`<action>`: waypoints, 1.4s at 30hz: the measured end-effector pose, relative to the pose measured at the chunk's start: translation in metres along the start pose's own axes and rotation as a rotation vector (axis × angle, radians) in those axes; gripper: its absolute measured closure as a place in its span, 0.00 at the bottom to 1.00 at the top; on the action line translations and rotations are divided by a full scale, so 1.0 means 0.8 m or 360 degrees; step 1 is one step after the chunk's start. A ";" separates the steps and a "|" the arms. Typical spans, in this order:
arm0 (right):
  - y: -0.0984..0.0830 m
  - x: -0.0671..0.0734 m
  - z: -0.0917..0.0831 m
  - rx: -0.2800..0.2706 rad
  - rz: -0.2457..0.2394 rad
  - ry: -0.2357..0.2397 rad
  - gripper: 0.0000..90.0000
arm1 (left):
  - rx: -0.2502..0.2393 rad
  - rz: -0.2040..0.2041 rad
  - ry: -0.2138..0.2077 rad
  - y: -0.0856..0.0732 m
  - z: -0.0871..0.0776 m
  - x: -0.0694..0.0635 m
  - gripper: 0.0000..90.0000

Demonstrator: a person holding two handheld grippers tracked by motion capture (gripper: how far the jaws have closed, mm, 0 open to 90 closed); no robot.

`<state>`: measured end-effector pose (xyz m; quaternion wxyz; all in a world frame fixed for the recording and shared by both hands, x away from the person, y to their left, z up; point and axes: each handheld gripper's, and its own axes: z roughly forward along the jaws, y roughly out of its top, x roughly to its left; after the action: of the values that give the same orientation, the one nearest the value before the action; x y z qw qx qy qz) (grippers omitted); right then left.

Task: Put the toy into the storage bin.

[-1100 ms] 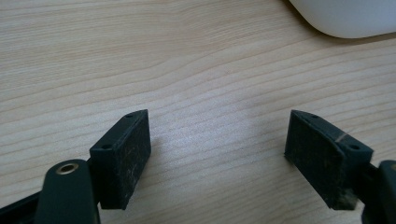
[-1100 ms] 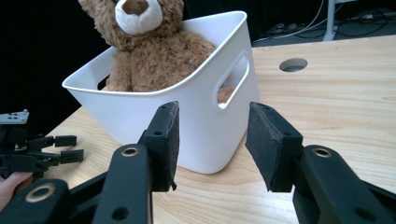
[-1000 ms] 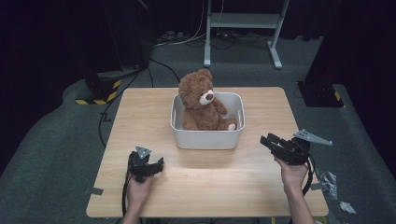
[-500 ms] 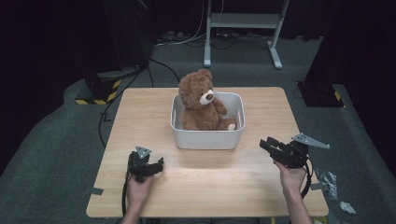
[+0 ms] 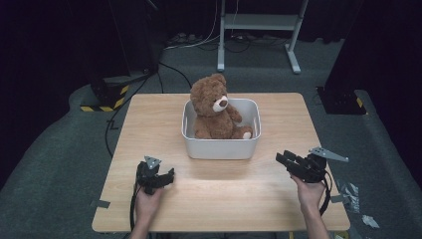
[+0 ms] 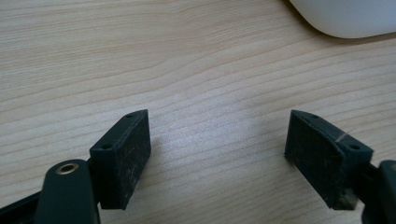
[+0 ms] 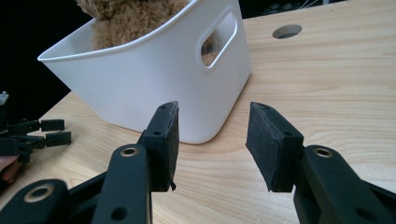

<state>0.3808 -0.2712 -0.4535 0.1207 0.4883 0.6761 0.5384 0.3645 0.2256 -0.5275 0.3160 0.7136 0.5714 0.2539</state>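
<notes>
A brown teddy bear [image 5: 214, 107] sits upright in a white bin [image 5: 221, 148] at the middle of the wooden table [image 5: 219, 194]. My left gripper [image 5: 167, 175] rests low at the front left, open, with bare wood between its pads [image 6: 122, 158]. In the left gripper view the bin's corner [image 6: 348, 18] shows at the top right. My right gripper [image 5: 282, 159] is at the front right, aimed at the bin's right end. It is open and holds nothing. In the right gripper view the bin [image 7: 140, 88] with its handle slot stands just beyond the pads [image 7: 273, 144], and the bear's fur [image 7: 130, 16] rises above the rim.
A round cable hole [image 7: 286, 31] lies in the tabletop beyond the bin. A white stand [image 5: 259, 30] and cables are on the floor behind the table. Crumpled scraps [image 5: 351, 191] lie on the floor at the right. The left gripper [image 7: 44, 133] is at the left of the right gripper view.
My right gripper has shifted slightly left, toward the bin. The left gripper, bear and bin have stayed put.
</notes>
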 end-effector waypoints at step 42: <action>-0.055 -0.027 0.045 0.0195 0.0128 -0.0086 0.60 | 0.0000 0.0000 0.0000 0.000 0.000 0.000 0.25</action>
<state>0.3928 -0.2639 -0.5126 0.0870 0.5360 0.6841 0.4869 0.3645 0.2255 -0.5276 0.3161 0.7135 0.5714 0.2539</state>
